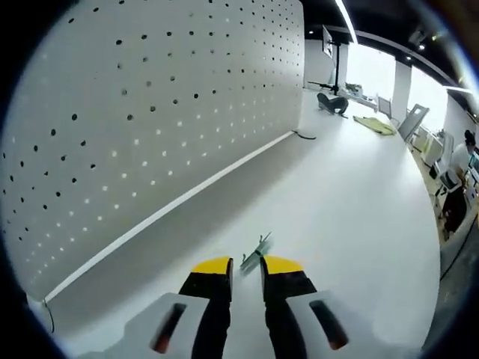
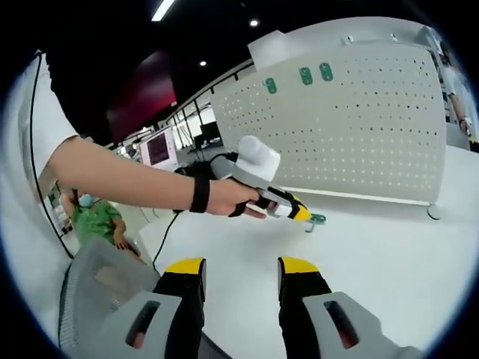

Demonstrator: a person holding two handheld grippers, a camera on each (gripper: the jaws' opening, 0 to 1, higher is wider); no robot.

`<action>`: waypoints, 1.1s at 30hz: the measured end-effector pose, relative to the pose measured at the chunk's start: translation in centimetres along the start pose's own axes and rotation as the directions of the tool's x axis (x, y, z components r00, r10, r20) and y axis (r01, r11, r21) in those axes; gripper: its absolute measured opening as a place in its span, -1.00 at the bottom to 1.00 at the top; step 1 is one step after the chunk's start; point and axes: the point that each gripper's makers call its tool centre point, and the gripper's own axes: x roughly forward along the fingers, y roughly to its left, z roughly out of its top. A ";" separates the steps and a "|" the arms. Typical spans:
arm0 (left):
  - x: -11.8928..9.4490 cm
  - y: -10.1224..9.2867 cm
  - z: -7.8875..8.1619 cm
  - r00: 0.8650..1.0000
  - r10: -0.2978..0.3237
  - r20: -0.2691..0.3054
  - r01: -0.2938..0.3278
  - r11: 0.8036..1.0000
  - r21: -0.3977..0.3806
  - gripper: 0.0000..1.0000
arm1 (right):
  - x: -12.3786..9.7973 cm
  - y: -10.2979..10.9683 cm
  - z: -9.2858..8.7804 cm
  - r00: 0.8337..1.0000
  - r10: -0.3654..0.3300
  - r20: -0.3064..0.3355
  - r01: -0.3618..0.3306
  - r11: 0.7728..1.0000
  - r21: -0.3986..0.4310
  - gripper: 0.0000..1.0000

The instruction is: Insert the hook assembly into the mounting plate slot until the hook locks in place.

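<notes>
yellow-tipped left gripper (image 1: 247, 267) jaws pinching hook (image 1: 257, 250) low over tabletop (image 1: 352, 202); right gripper (image 2: 242, 271) jaws spread, empty. best lifted level toward pegboard (image 1: 150, 112), tip kept visible.

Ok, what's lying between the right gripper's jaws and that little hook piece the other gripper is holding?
Only bare white table, seen in the right gripper view. The right gripper is open, and the left gripper holds the hook assembly just above the tabletop ahead.

White pegboard (image 1: 150, 112), black-dotted; yellow-tipped fingers (image 1: 213, 266).
</notes>
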 end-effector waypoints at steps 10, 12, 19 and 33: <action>0.2 -0.1 0.0 1.000 -0.004 0.007 0.004 1.000 0.022 -0.87 | 0.2 -0.5 -0.4 1.000 -0.009 -0.021 0.009 1.000 0.004 -0.23; 0.4 -0.2 0.0 1.000 -0.017 0.006 0.016 1.000 0.014 -0.84 | 0.1 -0.7 -0.4 1.000 -0.012 -0.023 0.012 1.000 0.002 -0.23; 0.7 -0.4 -0.5 1.000 -0.020 -0.011 0.021 0.999 0.040 -0.91 | -0.1 -1.1 -0.3 0.999 -0.025 -0.021 0.025 1.000 0.004 -0.23; 0.4 -0.9 0.2 1.000 -0.027 0.009 0.026 0.997 0.068 -0.97 | -0.6 -1.9 -0.4 0.999 -0.052 -0.014 0.052 0.998 0.019 -0.23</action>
